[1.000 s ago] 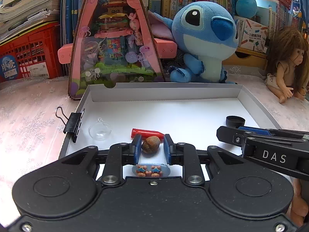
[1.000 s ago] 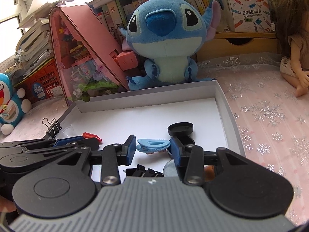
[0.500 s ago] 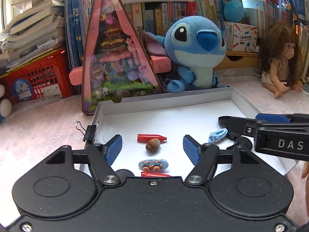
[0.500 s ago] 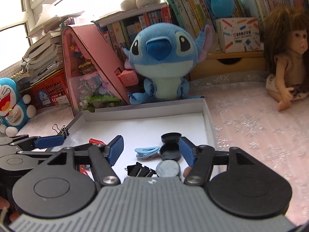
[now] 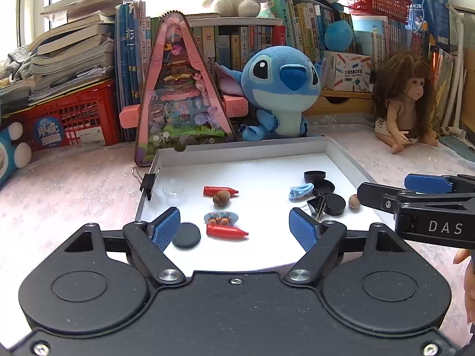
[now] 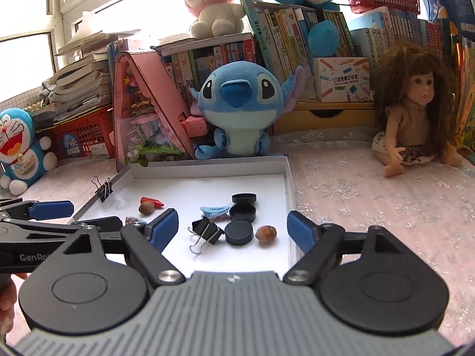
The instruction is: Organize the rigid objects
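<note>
A shallow white tray [image 5: 243,149] [image 6: 207,172] holds small items. On its left lie a brown nut [image 5: 221,199] [image 6: 146,208], two red crayon-like pieces [image 5: 220,191] [image 5: 227,232], a bear hair clip [image 5: 221,218], a clear dome [image 5: 173,190] and a dark disc [image 5: 186,239]. On its right lie a light blue hair clip [image 5: 301,190] [image 6: 214,211], black round lids [image 5: 314,175] [image 6: 243,198], a black binder clip [image 6: 206,233] and a second nut [image 5: 354,202] [image 6: 266,233]. My left gripper [image 5: 236,231] is open and empty above the tray's near edge. My right gripper [image 6: 233,231] is open and empty too.
A binder clip [image 5: 148,182] grips the tray's left rim. Behind the tray stand a pink triangular toy house [image 5: 178,101], a blue plush [image 5: 282,89], bookshelves and a red crate [image 5: 71,118]. A doll [image 5: 400,103] sits at the right on the pink cloth.
My left gripper let go of the brown nut and my right gripper let go of the light blue clip. Both opened and pulled back and up from the tray.
</note>
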`<state>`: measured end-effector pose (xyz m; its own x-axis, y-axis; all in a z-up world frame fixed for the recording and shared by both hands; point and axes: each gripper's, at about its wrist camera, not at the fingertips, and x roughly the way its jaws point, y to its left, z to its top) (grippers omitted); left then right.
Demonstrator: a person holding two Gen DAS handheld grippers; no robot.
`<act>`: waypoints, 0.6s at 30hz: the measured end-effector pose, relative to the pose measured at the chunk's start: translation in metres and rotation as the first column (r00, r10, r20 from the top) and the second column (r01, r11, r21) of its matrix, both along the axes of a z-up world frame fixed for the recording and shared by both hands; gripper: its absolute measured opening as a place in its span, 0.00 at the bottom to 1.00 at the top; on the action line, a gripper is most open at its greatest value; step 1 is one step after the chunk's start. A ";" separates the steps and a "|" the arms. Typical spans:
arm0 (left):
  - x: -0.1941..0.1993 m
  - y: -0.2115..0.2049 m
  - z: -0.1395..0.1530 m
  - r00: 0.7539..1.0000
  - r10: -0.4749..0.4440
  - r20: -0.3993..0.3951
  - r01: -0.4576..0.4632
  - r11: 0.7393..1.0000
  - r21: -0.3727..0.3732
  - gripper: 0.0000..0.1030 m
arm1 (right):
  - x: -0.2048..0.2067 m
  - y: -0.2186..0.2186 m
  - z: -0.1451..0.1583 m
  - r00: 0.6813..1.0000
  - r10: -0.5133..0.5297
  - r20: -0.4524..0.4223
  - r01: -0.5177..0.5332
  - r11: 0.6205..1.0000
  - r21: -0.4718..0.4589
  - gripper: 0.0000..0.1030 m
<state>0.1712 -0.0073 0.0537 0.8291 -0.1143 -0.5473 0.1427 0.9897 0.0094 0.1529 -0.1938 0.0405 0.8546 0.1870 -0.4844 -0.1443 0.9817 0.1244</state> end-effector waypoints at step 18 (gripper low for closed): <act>-0.049 0.011 -0.038 0.997 0.041 -0.064 -0.040 0.999 0.012 0.77 | -0.041 0.005 -0.030 0.999 0.001 -0.041 -0.004 0.999 -0.054 0.88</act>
